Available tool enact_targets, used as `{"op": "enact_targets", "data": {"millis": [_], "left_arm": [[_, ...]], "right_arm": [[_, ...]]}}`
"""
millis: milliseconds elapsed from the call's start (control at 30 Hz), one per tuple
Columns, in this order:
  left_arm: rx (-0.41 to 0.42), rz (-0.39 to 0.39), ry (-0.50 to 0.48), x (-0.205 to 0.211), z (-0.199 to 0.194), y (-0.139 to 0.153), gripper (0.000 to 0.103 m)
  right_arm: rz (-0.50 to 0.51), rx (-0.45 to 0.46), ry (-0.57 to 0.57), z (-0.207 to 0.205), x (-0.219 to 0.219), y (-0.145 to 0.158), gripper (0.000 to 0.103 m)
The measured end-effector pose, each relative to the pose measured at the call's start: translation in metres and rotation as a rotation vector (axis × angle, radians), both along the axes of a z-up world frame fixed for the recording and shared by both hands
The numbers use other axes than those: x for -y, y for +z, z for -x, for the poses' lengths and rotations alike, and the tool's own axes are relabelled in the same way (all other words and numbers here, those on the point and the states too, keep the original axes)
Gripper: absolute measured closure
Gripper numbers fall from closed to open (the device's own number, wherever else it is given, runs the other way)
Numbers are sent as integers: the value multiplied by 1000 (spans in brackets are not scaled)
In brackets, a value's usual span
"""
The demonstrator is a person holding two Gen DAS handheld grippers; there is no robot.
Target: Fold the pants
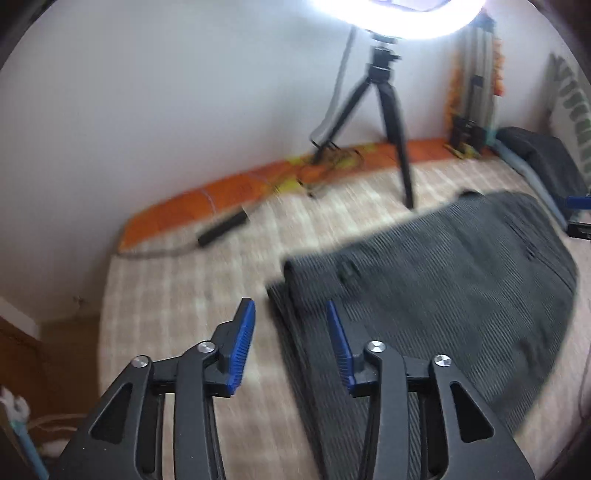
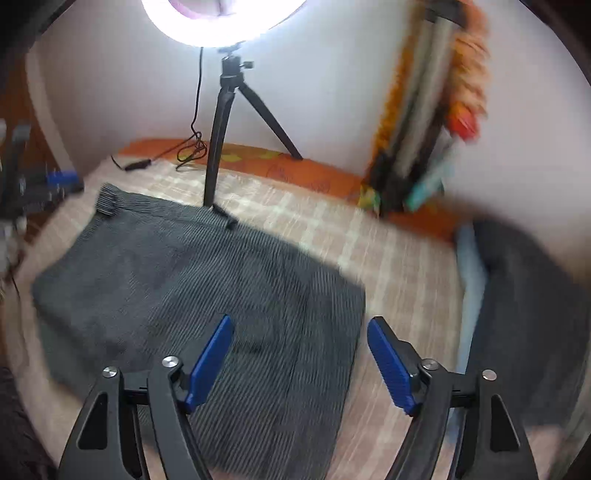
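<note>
The left gripper [image 1: 291,306] is spread wide and holds nothing; it hangs over the left edge of the pants [image 1: 424,280], where a folded layer shows. The right gripper [image 2: 300,323] is wider still, also empty, above the pants' [image 2: 192,273] right edge. Whether either pad touches the cloth cannot be told through the blur. The dark ribbed pants lie folded on the checked bed [image 2: 399,266], toward its near side. A tripod [image 2: 218,140] with a ring light [image 2: 221,22] stands at the far edge by the wall.
</note>
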State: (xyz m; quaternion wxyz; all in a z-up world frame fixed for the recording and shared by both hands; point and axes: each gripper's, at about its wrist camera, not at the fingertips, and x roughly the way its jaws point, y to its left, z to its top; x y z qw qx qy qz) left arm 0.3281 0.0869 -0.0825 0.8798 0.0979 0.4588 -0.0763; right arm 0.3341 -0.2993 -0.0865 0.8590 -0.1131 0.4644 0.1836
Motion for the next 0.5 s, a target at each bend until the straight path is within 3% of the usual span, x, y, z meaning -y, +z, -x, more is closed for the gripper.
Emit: {"op": "enact_targets", "data": {"millis": [67,233,367,400,433,500], "left_arm": [[-15,9,-20,3,23,-5,60],[18,-68,-90,23,70,-15,59],[15,-139,-93,32,74,-34,59],[33,-186,-83,33,74,-39,59],[65,-286,-77,36,72,-48,57],[74,-336,-79,36,69,-59,56]], "right_arm": [[-16,-6,-37,21,9,-4,23],[-62,-51,-131,58,24,-20,21],[-181,-115,-227,75,35,-36,21],[-225,-141,-246,78,38,-40,21],[-253,-155,-260,80,39,-43,21],[-291,-175,-289,85,38,-49,21]]}}
